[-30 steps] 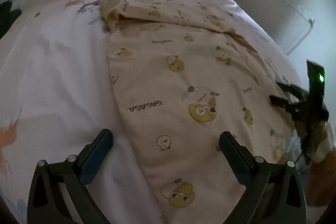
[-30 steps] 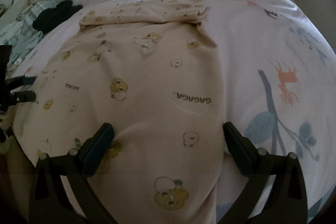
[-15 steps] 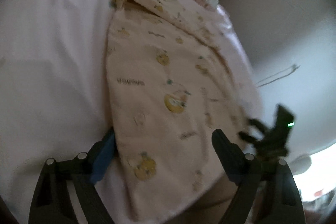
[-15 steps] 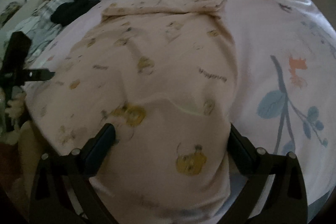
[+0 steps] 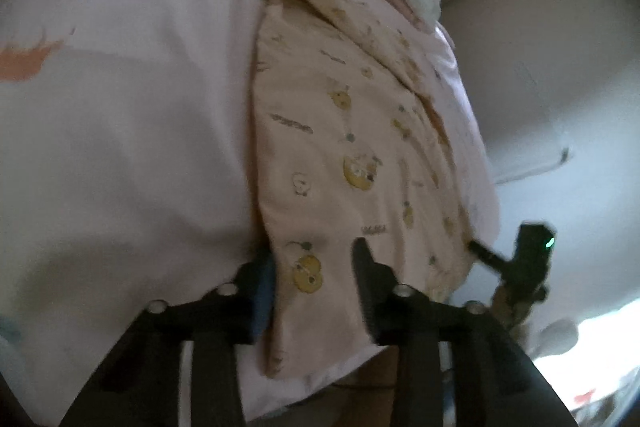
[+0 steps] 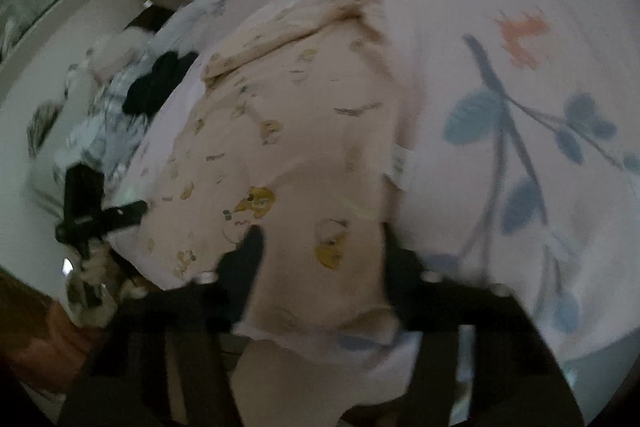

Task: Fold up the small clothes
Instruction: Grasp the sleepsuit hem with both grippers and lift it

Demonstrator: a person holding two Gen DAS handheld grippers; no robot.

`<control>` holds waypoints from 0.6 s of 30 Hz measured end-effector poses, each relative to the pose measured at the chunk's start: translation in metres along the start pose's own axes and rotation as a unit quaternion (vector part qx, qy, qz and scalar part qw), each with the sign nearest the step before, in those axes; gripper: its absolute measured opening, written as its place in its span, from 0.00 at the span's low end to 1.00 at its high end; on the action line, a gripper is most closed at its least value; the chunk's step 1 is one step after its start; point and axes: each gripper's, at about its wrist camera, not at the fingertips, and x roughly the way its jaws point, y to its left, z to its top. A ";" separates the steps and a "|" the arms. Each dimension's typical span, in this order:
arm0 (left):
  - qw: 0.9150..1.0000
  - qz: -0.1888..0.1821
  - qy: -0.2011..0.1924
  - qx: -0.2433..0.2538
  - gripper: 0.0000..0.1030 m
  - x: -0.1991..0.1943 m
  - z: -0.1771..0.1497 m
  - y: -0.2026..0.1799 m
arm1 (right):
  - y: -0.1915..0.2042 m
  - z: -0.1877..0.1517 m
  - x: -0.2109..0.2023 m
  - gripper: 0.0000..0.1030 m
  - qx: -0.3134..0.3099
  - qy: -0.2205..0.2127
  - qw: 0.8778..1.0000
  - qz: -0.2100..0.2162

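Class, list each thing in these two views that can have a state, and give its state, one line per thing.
Duck-print garment: spread flat on the bed, far end folded over, near hem between both grippers' fingers.
Left gripper: partly closed around the hem.
Right gripper: partly closed around the hem.
Floral bedsheet: spread out.

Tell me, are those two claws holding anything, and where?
Each straddles the near hem of the garment: left gripper at its left corner, right gripper at its right. Whether either has actually pinched the cloth cannot be told.
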 end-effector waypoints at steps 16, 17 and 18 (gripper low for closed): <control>0.998 -0.019 -0.013 0.056 0.05 0.002 -0.008 -0.035 | 0.011 0.012 -0.004 0.10 0.007 -0.004 1.000 0.000; 0.998 -0.022 -0.018 0.055 0.04 -0.001 -0.008 -0.036 | 0.012 0.014 -0.004 0.10 0.009 -0.005 1.000 0.008; 0.998 -0.024 -0.021 0.054 0.04 -0.003 -0.008 -0.036 | 0.014 0.015 -0.005 0.10 0.006 -0.009 1.000 0.012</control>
